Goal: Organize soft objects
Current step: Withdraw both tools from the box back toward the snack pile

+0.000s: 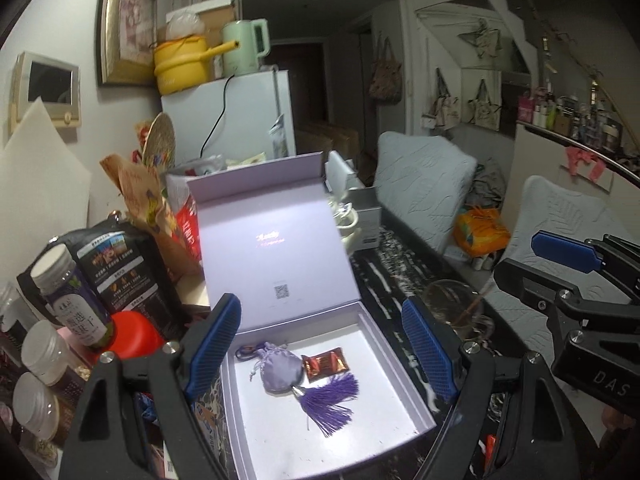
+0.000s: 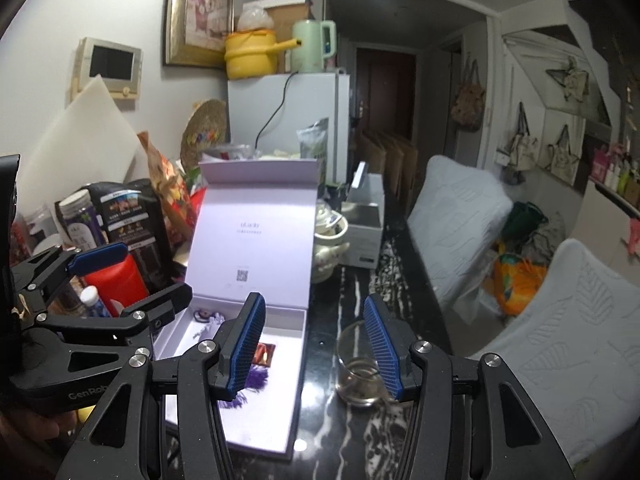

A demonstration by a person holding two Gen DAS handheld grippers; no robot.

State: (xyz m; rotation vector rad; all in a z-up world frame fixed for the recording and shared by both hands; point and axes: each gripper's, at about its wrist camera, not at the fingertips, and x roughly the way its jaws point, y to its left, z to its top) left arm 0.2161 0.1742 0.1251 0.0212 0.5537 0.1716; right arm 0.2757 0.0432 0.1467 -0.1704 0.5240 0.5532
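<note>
Between the blue pads of the left tool (image 1: 322, 346), seen from its own camera, lies an open lilac box (image 1: 408, 396) on the dark marbled bench (image 1: 384, 272), its lid standing up at the far side. Inside the box, below and ahead of that tool, rests a lilac satin pouch (image 1: 280, 370) with a purple tassel (image 1: 330, 402) trailing toward the tool, and just beside the pouch, on the side nearer the right tool, a small reddish-brown wrapped sweet (image 1: 325, 363). The left tool's jaws stand wide apart and grip nothing; the pads hang clear above the box.

Further to that side, the right tool (image 2: 320, 346) holds its jaws partly open, also empty. Past its pads sits a clear glass jar (image 2: 358, 376) on the bench, just beside the box (the jar is beyond the pads, not between them, as far as can be told). From this view one pad covers part of the tassel and sweet.

Off the left tool's outer side stand a red container (image 1: 134, 334), a dark printed pouch (image 1: 116, 268) and several capped bottles (image 1: 66, 292). Beyond the box are a white fridge (image 1: 236, 116) and a grey quilted sofa (image 1: 424, 188).
</note>
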